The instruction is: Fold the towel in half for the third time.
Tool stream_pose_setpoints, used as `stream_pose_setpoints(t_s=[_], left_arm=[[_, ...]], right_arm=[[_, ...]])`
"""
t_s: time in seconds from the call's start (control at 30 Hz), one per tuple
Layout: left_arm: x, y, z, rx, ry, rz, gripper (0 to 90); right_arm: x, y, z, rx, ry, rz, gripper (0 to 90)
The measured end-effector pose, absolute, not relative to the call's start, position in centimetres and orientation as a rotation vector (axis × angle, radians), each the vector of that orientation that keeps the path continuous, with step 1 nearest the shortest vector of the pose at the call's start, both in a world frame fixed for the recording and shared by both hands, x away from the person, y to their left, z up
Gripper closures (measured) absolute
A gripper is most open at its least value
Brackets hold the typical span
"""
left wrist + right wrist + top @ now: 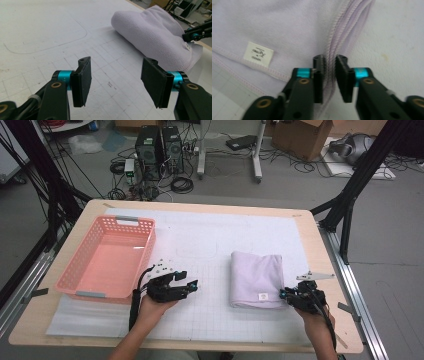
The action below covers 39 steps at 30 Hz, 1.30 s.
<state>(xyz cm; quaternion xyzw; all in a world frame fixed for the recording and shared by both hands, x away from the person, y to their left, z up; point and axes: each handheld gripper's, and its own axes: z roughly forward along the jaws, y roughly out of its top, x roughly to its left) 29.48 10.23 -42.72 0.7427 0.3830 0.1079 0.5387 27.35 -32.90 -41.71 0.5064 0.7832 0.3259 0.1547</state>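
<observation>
A folded lavender towel (257,277) lies on the white gridded mat, right of centre, with a small white label (262,296) near its front edge. My right gripper (283,293) sits at the towel's front right corner. In the right gripper view its jaws (329,75) are nearly together, with the towel's stitched edge (332,47) pinched between them, and the label (258,54) lies to their left. My left gripper (189,279) hovers over the mat left of the towel, open and holding nothing (116,82). From it the towel (155,35) appears ahead to the right, with the right gripper (192,35) behind it.
A pink plastic basket (120,220) with nothing in it stands on the left of the table. Bare mat (200,245) lies between the basket and the towel. The table's wooden edge (330,270) runs close to the right of the towel. Black frame legs stand beyond the table.
</observation>
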Motion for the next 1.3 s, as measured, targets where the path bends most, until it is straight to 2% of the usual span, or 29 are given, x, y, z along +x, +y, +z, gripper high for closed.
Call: stream_pose_setpoints(t_s=[0.03,0.13,0.27,0.43,0.57,0.73,0.87,0.97,1.3], left_arm=[[29.5,10.2,-42.7,1.765,0.912,0.259,41.8],[29.5,10.2,-42.7,1.765,0.914,0.259,41.8],[29.5,10.2,-42.8,1.765,0.916,0.254,41.8],[29.5,10.2,-42.8,1.767,0.920,0.253,41.7],[29.5,10.3,-42.8,1.759,0.921,0.255,41.8],[29.5,10.3,-42.8,1.755,0.926,0.252,41.1],[29.5,10.2,-42.8,1.756,0.924,0.254,40.7],[29.5,10.3,-42.8,1.758,0.925,0.254,40.4],[29.5,10.3,-42.8,1.762,0.922,0.256,40.3]], right_arm=[[27.2,-33.1,-41.5,1.454,2.208,0.947,58.6],[27.1,-33.4,-40.3,1.405,2.116,1.052,53.1],[27.8,-32.3,-39.6,1.273,2.122,1.102,62.3],[29.8,-30.7,-41.5,1.240,2.185,1.084,68.9],[30.7,-31.1,-42.9,1.298,2.204,0.930,73.6],[30.0,-33.3,-42.7,1.399,2.161,0.900,70.8],[30.3,-32.9,-41.6,1.327,2.125,0.968,68.6],[31.6,-31.5,-41.0,1.262,2.129,1.004,62.9],[37.5,-25.8,-41.8,1.225,2.270,0.939,63.9]])
